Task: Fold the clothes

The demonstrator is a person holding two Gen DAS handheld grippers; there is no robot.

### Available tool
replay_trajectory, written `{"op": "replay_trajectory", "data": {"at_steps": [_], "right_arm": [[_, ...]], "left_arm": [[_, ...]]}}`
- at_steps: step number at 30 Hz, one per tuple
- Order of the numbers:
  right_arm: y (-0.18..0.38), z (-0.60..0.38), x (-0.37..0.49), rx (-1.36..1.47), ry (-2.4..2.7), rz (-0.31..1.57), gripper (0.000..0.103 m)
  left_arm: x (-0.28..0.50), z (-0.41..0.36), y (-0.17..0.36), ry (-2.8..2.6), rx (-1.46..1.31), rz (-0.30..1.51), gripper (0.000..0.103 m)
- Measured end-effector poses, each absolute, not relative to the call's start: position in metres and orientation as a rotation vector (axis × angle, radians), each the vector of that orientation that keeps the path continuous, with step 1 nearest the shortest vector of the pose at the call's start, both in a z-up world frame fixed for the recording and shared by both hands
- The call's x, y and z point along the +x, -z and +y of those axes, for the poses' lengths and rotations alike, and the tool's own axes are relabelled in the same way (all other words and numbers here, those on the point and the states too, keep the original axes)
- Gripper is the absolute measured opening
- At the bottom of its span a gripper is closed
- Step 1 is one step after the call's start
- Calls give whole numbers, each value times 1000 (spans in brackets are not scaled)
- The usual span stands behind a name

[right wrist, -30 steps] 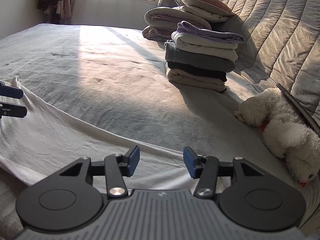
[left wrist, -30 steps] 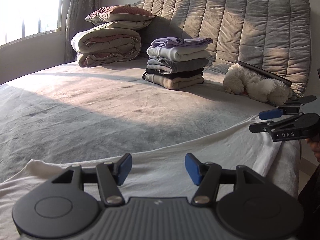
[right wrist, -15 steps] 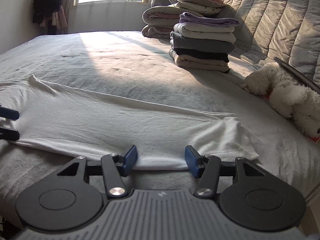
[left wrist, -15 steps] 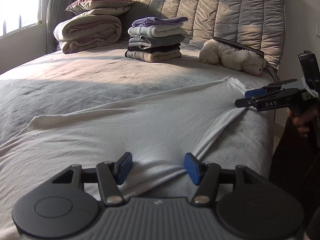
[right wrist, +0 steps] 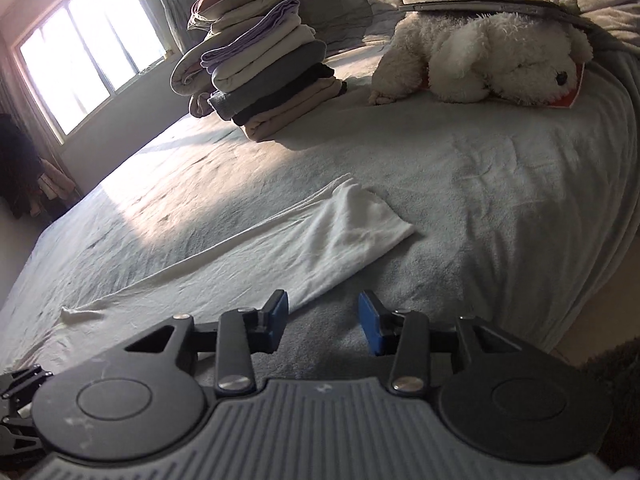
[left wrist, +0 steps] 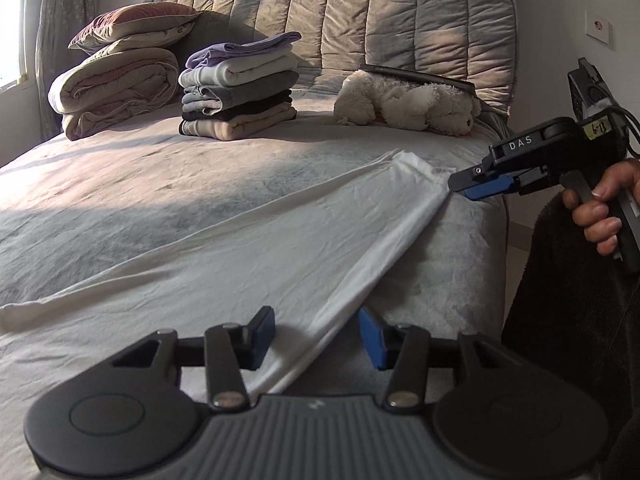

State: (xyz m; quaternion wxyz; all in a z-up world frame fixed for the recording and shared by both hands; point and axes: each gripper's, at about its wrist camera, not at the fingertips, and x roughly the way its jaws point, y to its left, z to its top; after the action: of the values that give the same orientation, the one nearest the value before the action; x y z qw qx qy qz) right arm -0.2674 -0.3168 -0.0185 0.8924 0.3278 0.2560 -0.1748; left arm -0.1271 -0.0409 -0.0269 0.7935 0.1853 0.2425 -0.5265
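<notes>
A white garment (left wrist: 248,264) lies spread flat across the near part of the grey bed (left wrist: 132,200), its long edge running from 9 o'clock up toward 2 o'clock in the left wrist view. The left gripper (left wrist: 316,334) sits low over the garment's near hem, its 2 blue-padded jaws wide apart, with a fold of white cloth passing between them but not pinched. The right gripper (left wrist: 476,186) shows at 3 o'clock in that view, held by the person's right hand (left wrist: 600,204), its tips just beside the garment's far corner. In its own view, the right gripper (right wrist: 323,320) has its jaws spread wide with only grey bedcover between them; the garment's sleeve (right wrist: 352,224) lies just ahead at 12 o'clock, untouched. A stack of folded clothes (left wrist: 236,92) stands near the quilted headboard (left wrist: 380,12) at 11 o'clock. A rolled duvet with a pillow on top (left wrist: 116,80) sits at 10 o'clock. A white plush dog (right wrist: 484,60) rests at 1 o'clock.
</notes>
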Motion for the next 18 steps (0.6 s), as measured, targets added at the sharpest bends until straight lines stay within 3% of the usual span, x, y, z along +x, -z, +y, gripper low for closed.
{"op": "replay_trajectory", "data": {"at_steps": [3,9,18], "right_arm": [[26,-322,-267,865,279,514,36],[42,-313,-255,1089,121,533,36],[37,-310,-245,1182,43,512,36]], "left_arm": [[-129,-57,28,1161,405,514,43],[-139,-81,29,1204,425,489,27],[-134,-90,27,1238,371,524,12]]}}
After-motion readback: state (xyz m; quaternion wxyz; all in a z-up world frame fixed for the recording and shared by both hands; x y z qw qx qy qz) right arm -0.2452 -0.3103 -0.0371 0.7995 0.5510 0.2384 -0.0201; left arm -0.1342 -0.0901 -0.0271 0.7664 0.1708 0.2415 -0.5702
